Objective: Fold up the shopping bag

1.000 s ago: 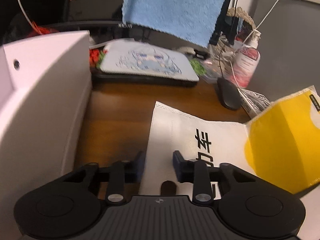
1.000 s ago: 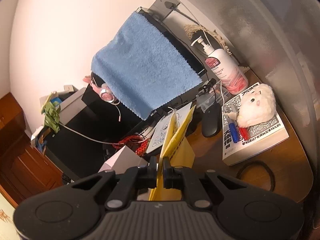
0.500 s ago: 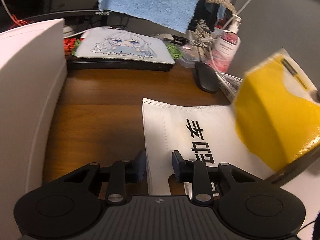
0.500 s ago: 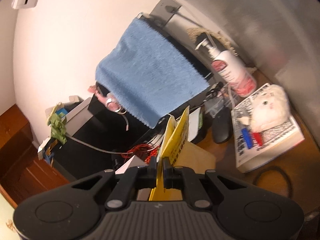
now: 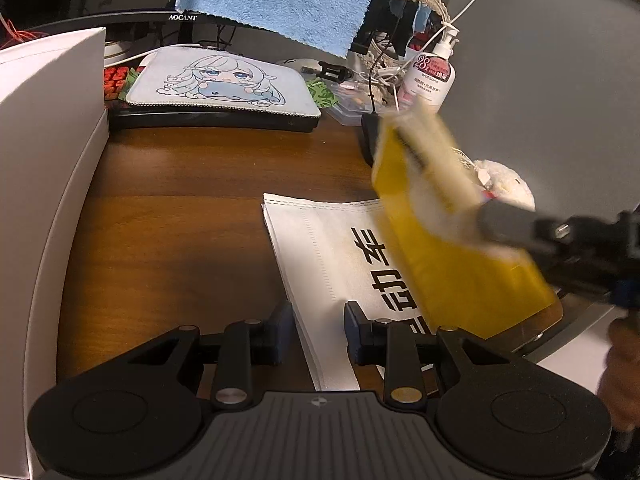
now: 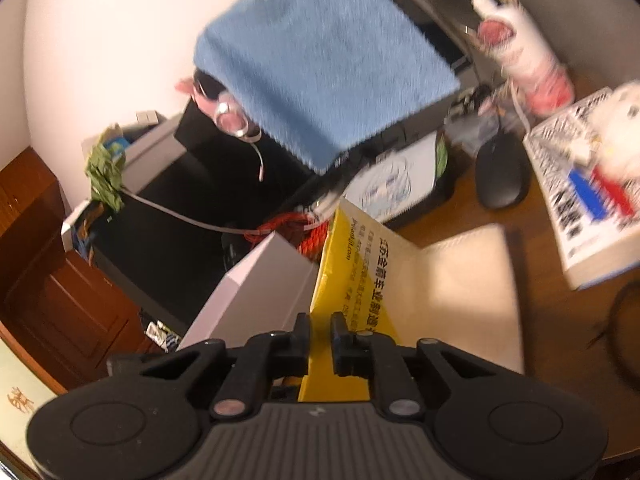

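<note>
Nearby, white box [image 5: 44, 184] flanks shopping bag [image 5: 340, 264]; left gripper [image 5: 318, 332] gapes; right gripper [image 6: 320, 344] pinches its yellow flap.

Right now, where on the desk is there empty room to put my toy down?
The bare wood between the white box and the bag, in front of the mousepad, is free. The back right is crowded: mouse, lotion bottle, cables, book with a plush toy.
</note>
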Available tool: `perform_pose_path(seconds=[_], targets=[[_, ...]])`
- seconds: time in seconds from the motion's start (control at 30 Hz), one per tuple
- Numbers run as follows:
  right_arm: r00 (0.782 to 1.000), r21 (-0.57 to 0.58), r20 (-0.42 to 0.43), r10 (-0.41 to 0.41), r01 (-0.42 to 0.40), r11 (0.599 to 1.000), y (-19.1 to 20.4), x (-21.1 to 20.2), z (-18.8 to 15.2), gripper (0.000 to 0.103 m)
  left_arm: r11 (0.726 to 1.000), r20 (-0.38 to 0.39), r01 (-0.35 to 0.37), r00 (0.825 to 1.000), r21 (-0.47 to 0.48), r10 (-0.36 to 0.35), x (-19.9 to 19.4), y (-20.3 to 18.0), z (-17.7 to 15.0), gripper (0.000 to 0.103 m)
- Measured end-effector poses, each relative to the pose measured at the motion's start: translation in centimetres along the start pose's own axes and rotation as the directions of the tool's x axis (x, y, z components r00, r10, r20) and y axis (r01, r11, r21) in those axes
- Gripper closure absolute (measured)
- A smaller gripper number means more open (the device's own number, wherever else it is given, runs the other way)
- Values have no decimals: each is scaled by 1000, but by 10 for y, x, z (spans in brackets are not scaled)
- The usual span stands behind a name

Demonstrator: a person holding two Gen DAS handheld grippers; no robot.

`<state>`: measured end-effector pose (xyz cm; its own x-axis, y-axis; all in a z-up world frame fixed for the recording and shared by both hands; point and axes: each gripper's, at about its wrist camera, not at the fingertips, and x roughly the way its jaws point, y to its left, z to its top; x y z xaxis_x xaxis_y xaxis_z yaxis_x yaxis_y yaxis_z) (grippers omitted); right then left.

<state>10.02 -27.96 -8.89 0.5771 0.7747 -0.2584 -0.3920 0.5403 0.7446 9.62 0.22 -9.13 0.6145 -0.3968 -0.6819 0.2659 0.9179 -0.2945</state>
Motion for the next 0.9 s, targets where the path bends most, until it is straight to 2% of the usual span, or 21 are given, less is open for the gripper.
perform_pose_path(seconds=[0.33, 0.6, 0.73, 0.9], targets=[[998, 131, -59, 33, -25, 991, -19, 35, -21, 89, 999, 4, 21, 1000, -34, -21, -2, 6, 0, 75], [997, 148, -72, -42, 53, 988, -25, 41, -34, 89, 996, 58, -59, 996, -69, 63, -20, 12, 4, 75], [994, 142, -78, -82, 92, 986, -30, 45, -38, 90, 995, 99, -61, 993, -84, 69, -32, 11, 12, 75], [989, 117, -77, -130, 139, 983, -26, 47, -43, 93, 993, 89, -46, 994, -107, 56, -11, 6, 27, 62]])
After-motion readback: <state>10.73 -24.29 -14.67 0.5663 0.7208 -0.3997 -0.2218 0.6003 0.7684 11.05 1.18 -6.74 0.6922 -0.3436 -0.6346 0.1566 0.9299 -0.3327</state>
